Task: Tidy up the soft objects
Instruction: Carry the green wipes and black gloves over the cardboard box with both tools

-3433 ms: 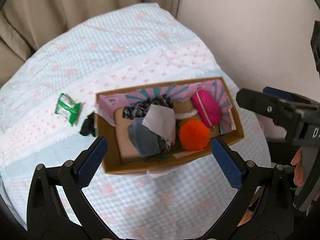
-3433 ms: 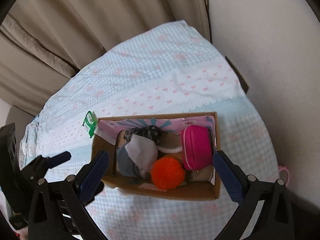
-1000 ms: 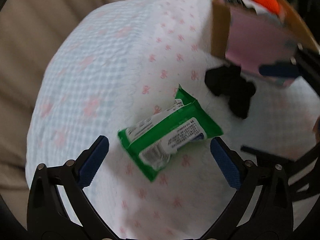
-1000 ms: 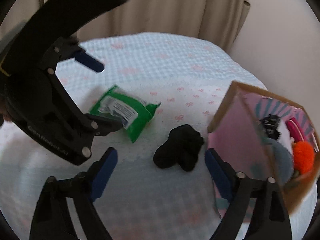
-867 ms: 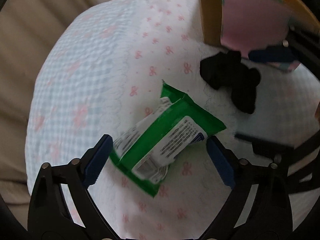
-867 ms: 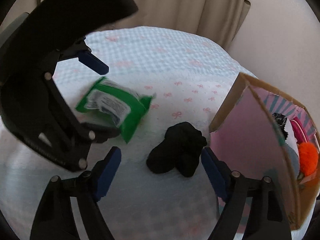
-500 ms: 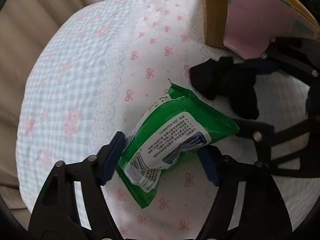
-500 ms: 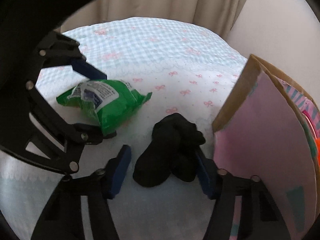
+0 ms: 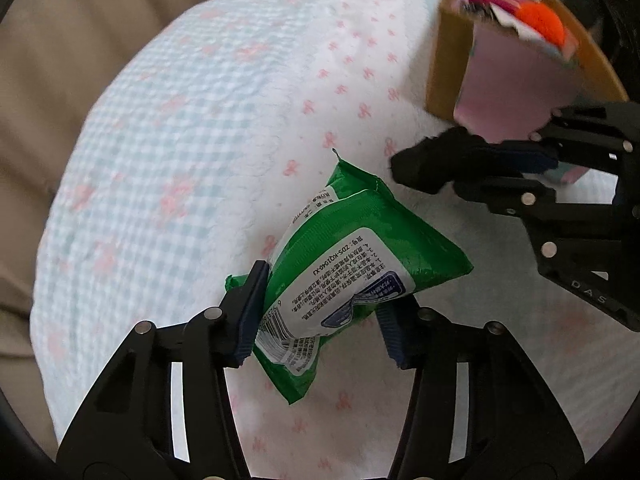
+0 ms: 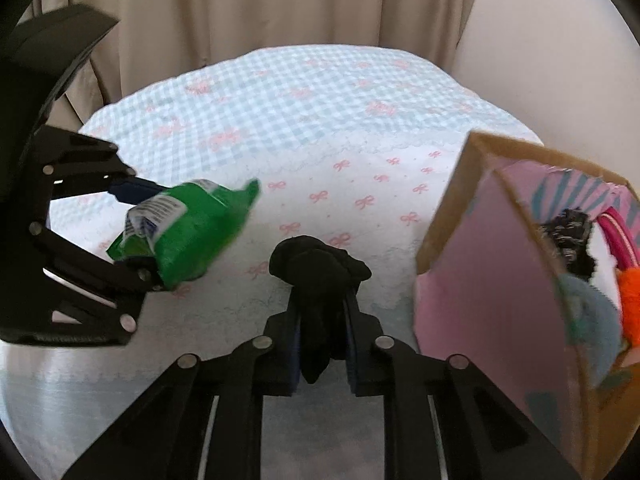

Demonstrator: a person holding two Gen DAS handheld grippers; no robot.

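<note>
The left gripper (image 9: 320, 312) is clenched on a green wet-wipe pack (image 9: 352, 264) — its blue pads press the pack's two sides, and the printed white label faces the left wrist camera. The pack tilts, its sealed top edge pointing away toward the far side of the bed. In the right wrist view the same pack (image 10: 188, 232) shows at the left, pinched in the left tool's black frame and raised off the bedspread (image 10: 304, 108).

The right gripper (image 10: 322, 344) is closed tight on a black sock (image 10: 318, 280), a bunched bundle whose upper part bulges out above the fingertips while a tail hangs down between them. From the left wrist view this sock (image 9: 436, 164) sits at the right, just left of the cardboard box (image 9: 448, 60).

The box stands on the blue-checked, pink-bowed bedspread to the right of both held items — open-topped, lined in pink. Inside it are an orange pompom (image 9: 540, 22), a pink pouch (image 10: 620, 236), a grey-blue cloth (image 10: 588, 316) and a black patterned fabric (image 10: 568, 232). Beige curtains (image 10: 260, 8) hang beyond the bed.
</note>
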